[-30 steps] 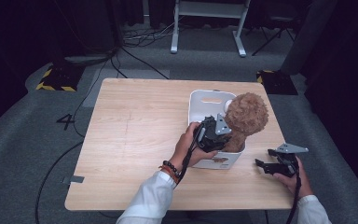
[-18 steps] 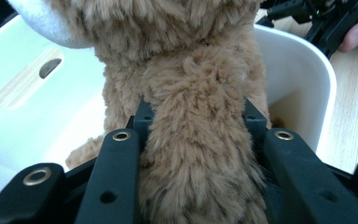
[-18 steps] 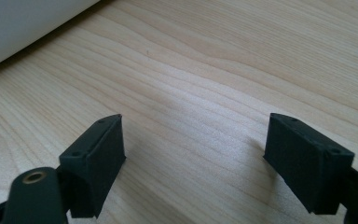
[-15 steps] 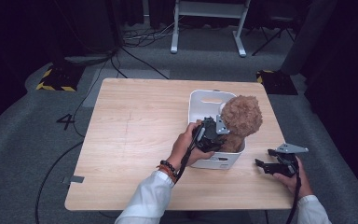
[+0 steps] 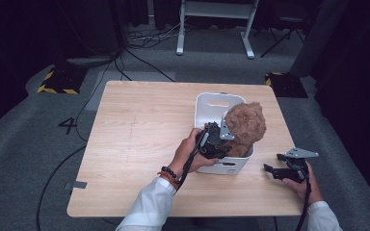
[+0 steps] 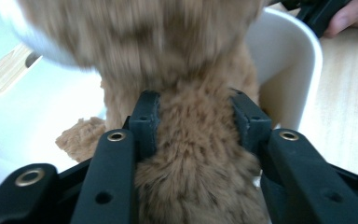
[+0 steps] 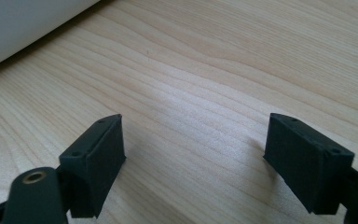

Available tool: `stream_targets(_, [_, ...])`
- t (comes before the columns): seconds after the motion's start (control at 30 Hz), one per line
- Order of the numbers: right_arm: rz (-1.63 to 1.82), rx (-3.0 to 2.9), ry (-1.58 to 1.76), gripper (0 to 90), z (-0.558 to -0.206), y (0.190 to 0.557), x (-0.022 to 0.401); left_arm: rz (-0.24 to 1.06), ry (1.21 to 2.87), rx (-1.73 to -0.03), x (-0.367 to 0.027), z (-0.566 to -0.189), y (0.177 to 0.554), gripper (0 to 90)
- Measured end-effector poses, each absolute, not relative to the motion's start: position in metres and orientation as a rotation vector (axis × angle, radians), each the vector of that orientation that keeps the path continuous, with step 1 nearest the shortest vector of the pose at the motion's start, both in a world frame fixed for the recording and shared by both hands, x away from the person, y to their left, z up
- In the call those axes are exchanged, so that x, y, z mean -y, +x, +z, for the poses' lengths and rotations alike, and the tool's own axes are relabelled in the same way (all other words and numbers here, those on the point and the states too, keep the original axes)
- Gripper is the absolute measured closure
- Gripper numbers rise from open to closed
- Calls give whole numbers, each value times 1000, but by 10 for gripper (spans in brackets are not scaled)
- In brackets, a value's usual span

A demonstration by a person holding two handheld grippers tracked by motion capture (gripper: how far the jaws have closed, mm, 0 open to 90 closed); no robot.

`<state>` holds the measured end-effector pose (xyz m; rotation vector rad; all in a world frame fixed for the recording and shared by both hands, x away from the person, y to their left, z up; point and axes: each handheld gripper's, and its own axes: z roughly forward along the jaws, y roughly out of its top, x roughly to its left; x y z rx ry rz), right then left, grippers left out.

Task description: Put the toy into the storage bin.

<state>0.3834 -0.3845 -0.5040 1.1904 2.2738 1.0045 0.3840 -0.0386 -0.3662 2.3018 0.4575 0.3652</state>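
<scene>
Plush bear: brown, shaggy fur, sits upright in white bin on counter. Left gripper jaws clamp its body, easing wider. Right gripper jaws spread, empty, beside bin.

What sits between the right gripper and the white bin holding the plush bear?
Only bare wooden table separates the right gripper from the white bin, as the high view shows.

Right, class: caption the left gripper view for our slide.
Left gripper clamps brown plush toy inside white bin.
</scene>
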Motion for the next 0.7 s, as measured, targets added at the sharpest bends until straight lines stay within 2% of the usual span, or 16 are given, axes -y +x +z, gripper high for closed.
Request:
stream_targets(0.37, [1004,-2273,1191,196,-504,383,384,351,2267,-457,33,-366,381,640])
stream_targets(0.7, [1005,-2274,1191,196,-504,383,384,365,2231,-479,20,-363,379,586])
